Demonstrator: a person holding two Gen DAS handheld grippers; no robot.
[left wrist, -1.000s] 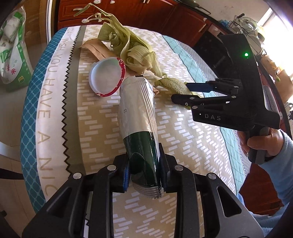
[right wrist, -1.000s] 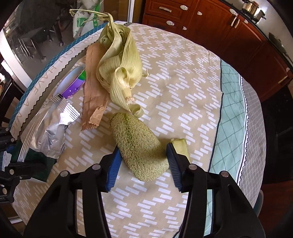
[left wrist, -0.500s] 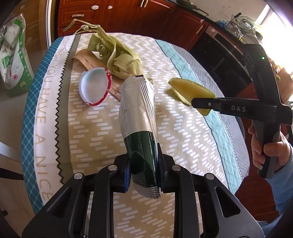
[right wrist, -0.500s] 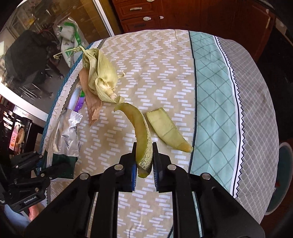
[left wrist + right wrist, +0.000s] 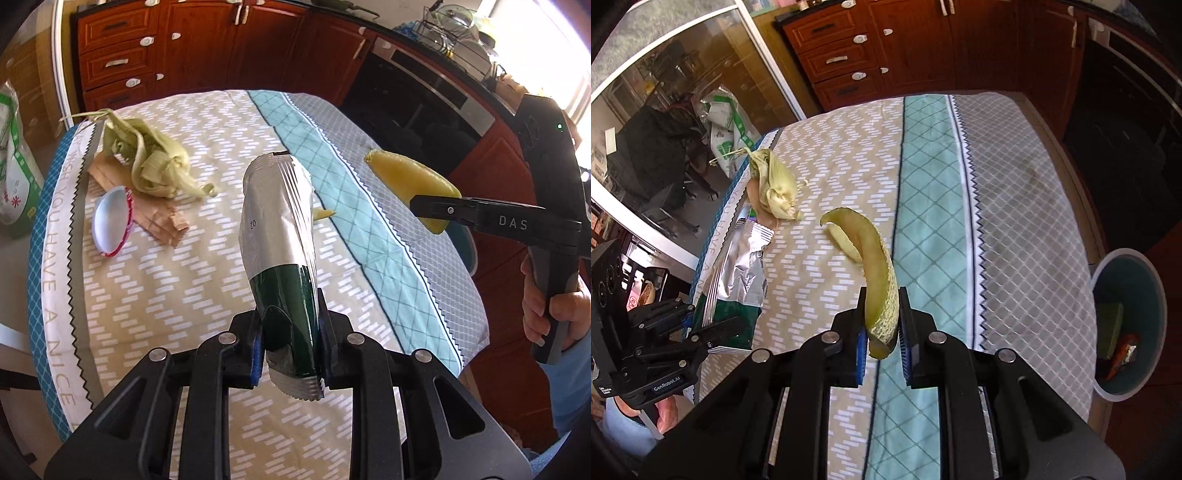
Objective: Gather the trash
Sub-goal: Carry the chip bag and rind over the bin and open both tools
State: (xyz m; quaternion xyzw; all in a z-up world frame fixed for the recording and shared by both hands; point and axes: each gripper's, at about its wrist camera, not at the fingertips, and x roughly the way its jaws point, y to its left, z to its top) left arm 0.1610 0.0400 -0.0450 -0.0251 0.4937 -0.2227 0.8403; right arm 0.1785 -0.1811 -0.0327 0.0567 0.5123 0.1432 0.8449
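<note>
Trash held: my right claw (image 5: 881, 334) pinches curved green-yellow melon rind (image 5: 877, 273); left claw (image 5: 290, 334) clamps crinkled silver-green foil wrapper (image 5: 279, 236).
Do well: I'd carry both level over round grey bin (image 5: 1128, 391) before releasing.

a silver and dark green foil packet (image 5: 280, 240) is hanging above the table, clamped at its green end, its crimped silver end pointing away; a curved yellow-green melon rind (image 5: 877, 273) is being held off the cloth by its lower tip; a second rind piece (image 5: 844, 242) is lying on the beige zigzag cloth; pale corn husks (image 5: 151, 162) are sitting on brown paper (image 5: 162, 225), beside a red-rimmed foil lid (image 5: 110, 221).
</note>
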